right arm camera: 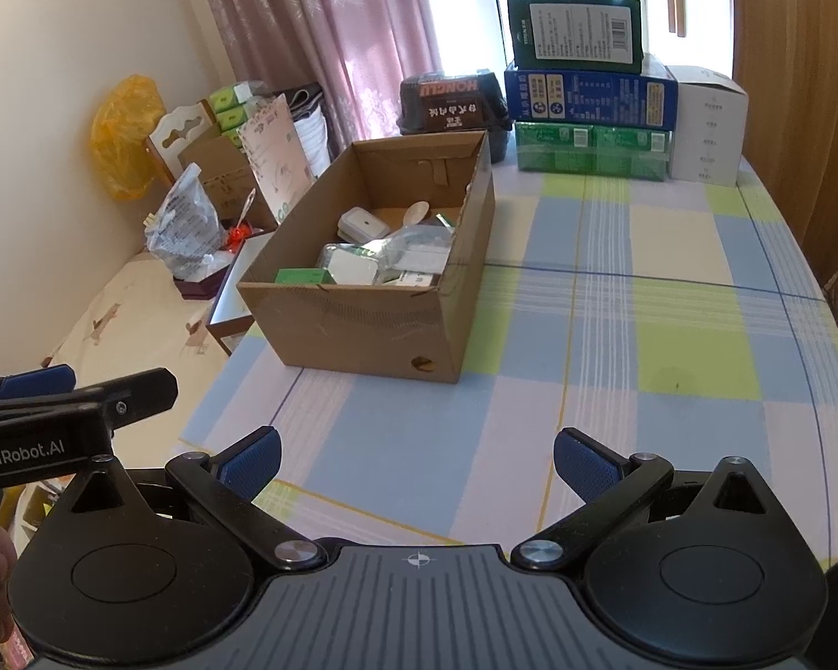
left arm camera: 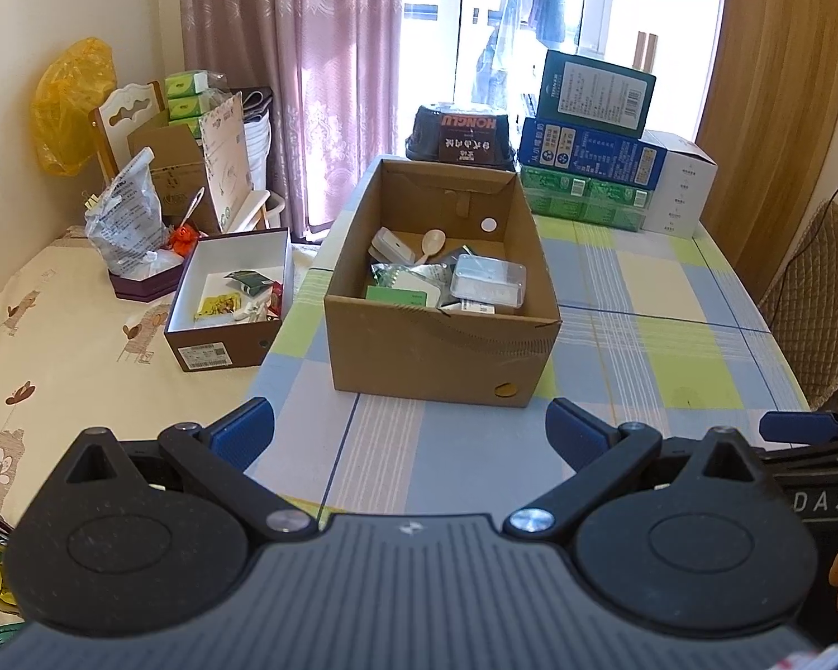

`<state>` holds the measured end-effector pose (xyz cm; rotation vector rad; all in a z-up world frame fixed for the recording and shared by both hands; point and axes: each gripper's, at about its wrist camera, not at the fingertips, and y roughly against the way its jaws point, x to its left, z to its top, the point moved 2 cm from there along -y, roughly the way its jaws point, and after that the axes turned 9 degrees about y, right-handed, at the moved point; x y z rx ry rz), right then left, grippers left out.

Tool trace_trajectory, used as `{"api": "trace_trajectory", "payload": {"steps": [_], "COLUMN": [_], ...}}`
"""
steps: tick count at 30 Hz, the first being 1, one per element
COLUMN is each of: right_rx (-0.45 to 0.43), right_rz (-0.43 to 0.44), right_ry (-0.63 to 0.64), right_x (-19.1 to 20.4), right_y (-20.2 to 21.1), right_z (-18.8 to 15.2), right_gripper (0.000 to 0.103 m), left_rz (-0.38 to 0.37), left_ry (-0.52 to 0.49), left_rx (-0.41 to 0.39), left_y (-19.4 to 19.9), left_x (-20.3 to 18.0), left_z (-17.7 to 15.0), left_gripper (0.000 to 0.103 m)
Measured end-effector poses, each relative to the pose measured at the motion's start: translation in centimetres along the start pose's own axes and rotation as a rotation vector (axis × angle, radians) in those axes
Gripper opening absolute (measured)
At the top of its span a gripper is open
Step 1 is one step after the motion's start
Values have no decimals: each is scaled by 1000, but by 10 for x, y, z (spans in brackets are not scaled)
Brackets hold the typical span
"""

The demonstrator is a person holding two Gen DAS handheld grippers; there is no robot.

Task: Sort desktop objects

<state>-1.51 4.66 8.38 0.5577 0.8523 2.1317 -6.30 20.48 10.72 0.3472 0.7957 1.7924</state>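
Note:
An open brown cardboard box point(left arm camera: 441, 352) stands on the checked tablecloth; it also shows in the right wrist view point(right arm camera: 363, 329). It holds a wooden spoon point(left arm camera: 433, 243), a clear plastic case point(left arm camera: 489, 279), a white case point(left arm camera: 390, 245), a green card point(left arm camera: 395, 295) and foil packets. My left gripper point(left arm camera: 410, 430) is open and empty, held above the table in front of the box. My right gripper point(right arm camera: 416, 460) is open and empty, to the right of the left one.
A smaller open box point(left arm camera: 223, 329) with small packets sits left of the cardboard box on a cream cloth. Stacked green, blue and white cartons point(left arm camera: 592, 151) and a dark HONGLU container point(left arm camera: 461, 134) stand at the table's far end. Bags and boxes point(left arm camera: 139, 206) clutter the left.

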Motion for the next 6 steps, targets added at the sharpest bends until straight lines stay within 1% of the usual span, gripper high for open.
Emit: {"api": "trace_trajectory", "payload": {"steps": [6], "right_rx": [6], "right_rz": [-1], "right_ry": [-6], "right_x": [1], "right_y": [-4], "right_z": [-1], "right_gripper": [101], "left_rz": [13], "left_ry": [-22], "left_rx": [-3], "left_y": [-4], "left_x": [1], "left_z": [-3], "left_gripper": [102]}}
